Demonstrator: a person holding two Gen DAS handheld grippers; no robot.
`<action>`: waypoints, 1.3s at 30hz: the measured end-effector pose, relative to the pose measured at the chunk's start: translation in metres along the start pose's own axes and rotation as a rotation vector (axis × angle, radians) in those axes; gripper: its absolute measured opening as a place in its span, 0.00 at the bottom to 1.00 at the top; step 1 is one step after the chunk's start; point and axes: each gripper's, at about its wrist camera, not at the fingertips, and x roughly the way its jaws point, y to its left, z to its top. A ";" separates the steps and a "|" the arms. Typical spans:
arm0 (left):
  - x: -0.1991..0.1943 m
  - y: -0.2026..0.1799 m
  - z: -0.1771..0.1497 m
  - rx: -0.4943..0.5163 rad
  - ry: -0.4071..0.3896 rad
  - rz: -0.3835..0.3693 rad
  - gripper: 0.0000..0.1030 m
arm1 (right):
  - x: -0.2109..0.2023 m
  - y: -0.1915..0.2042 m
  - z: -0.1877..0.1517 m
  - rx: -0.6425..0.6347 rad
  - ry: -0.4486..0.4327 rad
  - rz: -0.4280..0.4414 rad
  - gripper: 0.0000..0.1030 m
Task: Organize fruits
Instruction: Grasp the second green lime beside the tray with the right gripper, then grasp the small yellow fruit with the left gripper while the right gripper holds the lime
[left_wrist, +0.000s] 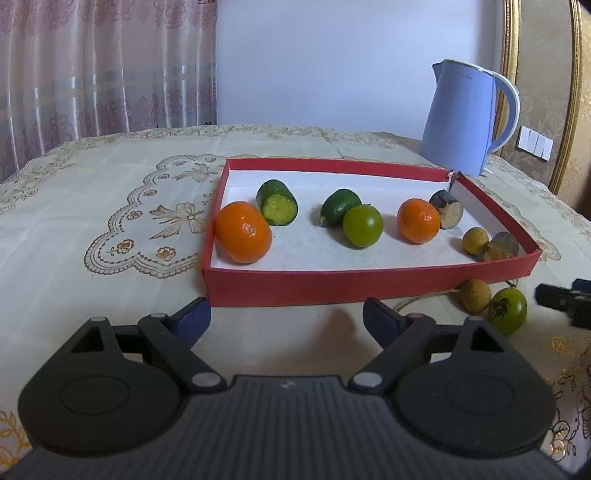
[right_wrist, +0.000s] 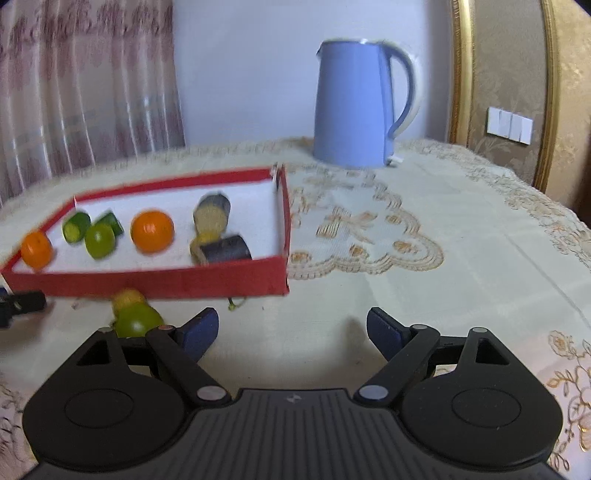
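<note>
Hovering over the counter (left_wrist: 110, 206) with jaws spread and empty, both the left gripper (left_wrist: 286, 317) and right gripper (right_wrist: 291, 328) should next target the green fruit (left_wrist: 508, 310) and longan (left_wrist: 475, 296) lying outside the red tray (left_wrist: 332, 288), approaching low to avoid nudging them.

a home dining room, by the look: a lace-patterned tablecloth (left_wrist: 110, 192), pink curtains (left_wrist: 92, 74), a blue kettle (right_wrist: 354, 107) (lid shut), gold-framed damask wall panels (right_wrist: 502, 74).
</note>
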 end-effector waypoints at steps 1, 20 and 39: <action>0.000 0.000 0.000 0.000 0.001 -0.002 0.86 | -0.006 -0.001 0.001 0.012 -0.005 0.038 0.85; -0.005 -0.003 -0.001 0.018 -0.023 -0.009 0.85 | 0.002 0.068 0.000 -0.196 0.066 0.268 0.31; -0.022 -0.081 0.011 0.168 -0.051 -0.217 0.83 | -0.015 0.008 -0.001 -0.134 -0.019 0.028 0.30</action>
